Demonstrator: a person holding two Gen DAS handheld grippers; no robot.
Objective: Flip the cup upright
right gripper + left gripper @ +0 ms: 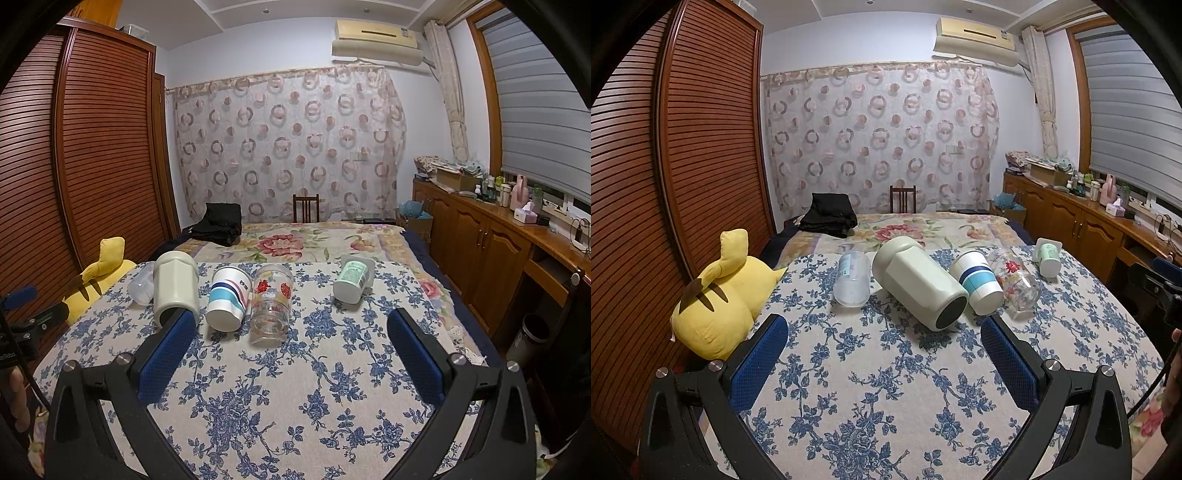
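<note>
Blue-flowered cloth (886, 387) (295, 369): covers the near end of the bed; every cup lies on its far half.
Yellow plush toy (720, 295) (99, 269): off the cloth's left edge, against the slatted wardrobe.
Cream faceted cup (916, 282) (175, 286): on its side on the cloth, dark opening turned toward the cameras; largest of the row.
Frosted plastic cup (852, 277) (142, 286): on its side just left of the cream faceted cup; mostly hidden behind it in the right wrist view.
Flowered glass (1015, 280) (271, 302): on its side, right of the striped cup and touching it.
Striped paper cup (977, 282) (227, 299): on its side between the cream faceted cup and the flowered glass.
Green-labelled white cup (1049, 256) (352, 278): tipped over, well apart from the row, toward the cloth's right edge.
Left gripper (884, 345): blue pads spread wide with nothing between them, above the cloth, short of the cream faceted cup.
Right gripper (291, 339): pads likewise spread and bare, above the cloth, the flowered glass just beyond the gap.
</note>
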